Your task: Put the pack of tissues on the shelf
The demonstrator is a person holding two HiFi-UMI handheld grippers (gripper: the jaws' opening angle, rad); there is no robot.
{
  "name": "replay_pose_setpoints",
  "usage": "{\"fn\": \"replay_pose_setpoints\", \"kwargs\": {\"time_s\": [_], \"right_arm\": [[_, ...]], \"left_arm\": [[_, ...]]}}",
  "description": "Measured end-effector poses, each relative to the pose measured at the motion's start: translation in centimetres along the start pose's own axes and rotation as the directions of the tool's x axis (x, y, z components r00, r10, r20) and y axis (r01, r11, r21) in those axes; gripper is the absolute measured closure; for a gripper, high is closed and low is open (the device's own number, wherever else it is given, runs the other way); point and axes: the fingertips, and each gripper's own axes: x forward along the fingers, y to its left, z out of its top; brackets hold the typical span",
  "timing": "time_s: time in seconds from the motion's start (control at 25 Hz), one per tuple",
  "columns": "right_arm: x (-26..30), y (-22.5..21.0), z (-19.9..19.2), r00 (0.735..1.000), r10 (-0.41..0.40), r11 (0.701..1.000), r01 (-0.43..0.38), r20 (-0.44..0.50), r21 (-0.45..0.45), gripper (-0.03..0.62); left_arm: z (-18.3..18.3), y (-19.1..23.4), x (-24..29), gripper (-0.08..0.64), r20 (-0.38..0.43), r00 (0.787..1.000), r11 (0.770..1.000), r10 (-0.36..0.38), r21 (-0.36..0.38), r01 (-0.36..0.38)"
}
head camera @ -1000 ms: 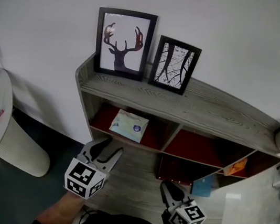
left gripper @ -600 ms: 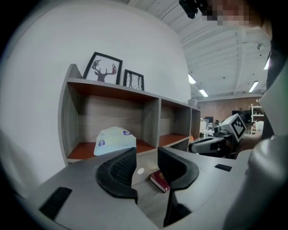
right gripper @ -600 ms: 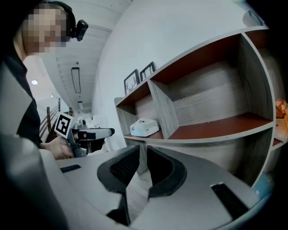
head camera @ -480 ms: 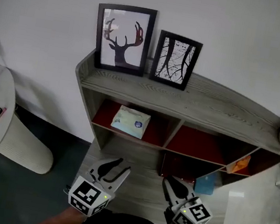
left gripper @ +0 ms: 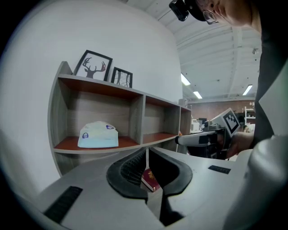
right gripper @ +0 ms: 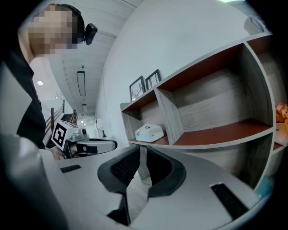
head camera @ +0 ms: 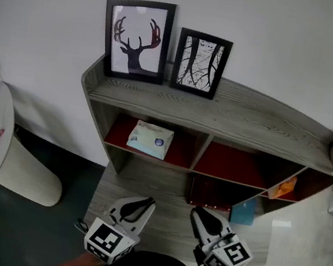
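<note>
Judging the pack of tissues (head camera: pixel 150 139) in the shelf's (head camera: pixel 220 116) left bay light, soft, best pinched mid-body; left gripper (head camera: pixel 145 203) just closed empty, right gripper (head camera: pixel 198 214) likewise closed, empty.

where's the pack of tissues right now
In the head view, the pack of tissues lies in the upper left compartment of the shelf, on its red floor, directly below the deer picture.
</note>
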Motion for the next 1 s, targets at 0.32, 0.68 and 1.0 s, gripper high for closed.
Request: {"fn": "replay_pose_setpoints", "kwargs": {"time_s": [0.32, 0.68, 1.0], "right_arm": [[-0.9, 0.1, 1.1, 0.998, 0.005, 1.0, -0.006, 0.065, 0.007, 0.56], [-1.2, -0.3, 1.3, 0.998, 0.012, 1.0, -0.012, 0.069, 0.001, 0.571], [-1.0, -0.6, 0.8, 1.0, 0.005, 1.0, -0.005, 0.03, -0.008, 0.574]], "left_arm": [[0.2, 0.7, 0.3, 0.538, 0.007, 1.0, 1.0, 0.01, -0.022, -0.01], [0.7, 1.4, 0.3, 0.538, 0.025, 0.999, 0.999, 0.036, -0.027, -0.036], [1.0, 1.6, 0.3, 0.538, 0.029, 0.999, 0.999, 0.045, -0.021, -0.044]]}}
